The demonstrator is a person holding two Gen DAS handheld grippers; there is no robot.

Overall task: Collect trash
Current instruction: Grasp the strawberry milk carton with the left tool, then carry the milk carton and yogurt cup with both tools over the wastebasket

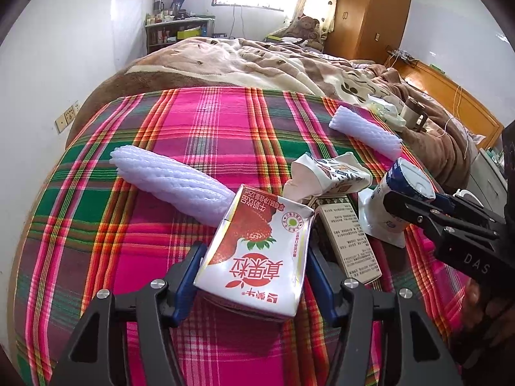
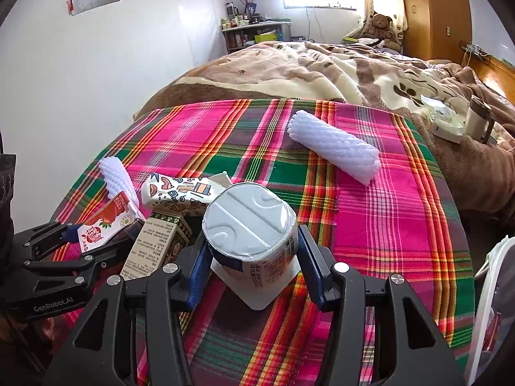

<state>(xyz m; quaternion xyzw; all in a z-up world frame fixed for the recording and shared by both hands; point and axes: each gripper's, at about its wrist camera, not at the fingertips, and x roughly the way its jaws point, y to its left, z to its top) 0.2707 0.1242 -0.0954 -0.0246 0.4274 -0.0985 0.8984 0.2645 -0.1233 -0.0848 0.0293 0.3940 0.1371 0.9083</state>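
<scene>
A strawberry milk carton [image 1: 257,247] lies on the plaid cloth [image 1: 209,122], and my left gripper [image 1: 254,273] is shut on it, a blue pad against each side. A white drink pouch with a round foil end [image 2: 251,222] stands on the cloth with my right gripper [image 2: 254,267] shut on its sides. The left wrist view shows the right gripper's fingers [image 1: 415,209] clamped on that pouch [image 1: 408,180]. In the right wrist view the left gripper [image 2: 80,241] holds the carton [image 2: 99,228] at the left.
Between the two lie a crumpled patterned carton [image 1: 328,173] and a brown box with printed text [image 1: 351,241]. Two white foam net sleeves [image 1: 170,183] [image 1: 367,132] rest on the cloth. A cup [image 2: 479,119] stands on the brown blanket. A white rim [image 2: 489,289] shows at the right edge.
</scene>
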